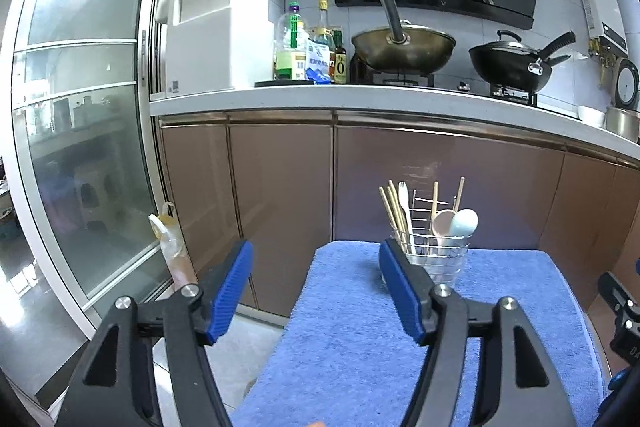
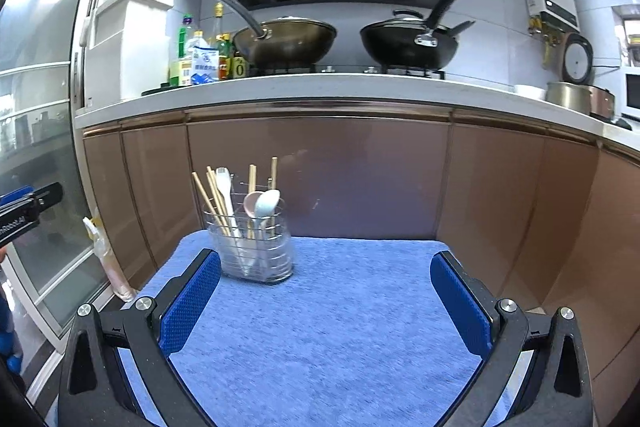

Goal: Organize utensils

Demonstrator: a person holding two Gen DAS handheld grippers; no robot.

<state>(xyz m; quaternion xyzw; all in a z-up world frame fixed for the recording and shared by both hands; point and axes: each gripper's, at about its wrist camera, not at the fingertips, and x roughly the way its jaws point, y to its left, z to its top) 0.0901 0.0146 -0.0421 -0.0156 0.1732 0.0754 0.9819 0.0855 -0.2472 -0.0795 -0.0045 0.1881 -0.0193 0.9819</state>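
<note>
Utensils are seen gathered upright in a wire holder (image 2: 251, 245) that stands at the far left of a blue towel (image 2: 340, 327) spread over the tabletop, close to the brown cabinet doors (image 2: 320, 171). Chopsticks (image 2: 212, 199), a white fork (image 2: 225, 187) and two pale spoons (image 2: 262, 205) lean in it, their long axes pointing up and slightly fanned. No loose utensil can be made out on the towel, so the sorting is judged nearly or wholly done.

The left gripper (image 1: 316, 287) is held with its fingers spread wide and nothing between them; in the left wrist view the holder (image 1: 434, 259) lies just beyond its right finger — ahead and to the right. The right gripper (image 2: 326, 299) is likewise spread wide and empty, and the holder sits ahead, toward the upper left of its view, past the left finger.

Neither gripper touches the holder. The left one is judged the nearer, and any further reach would be made from above, along the handles.
</note>
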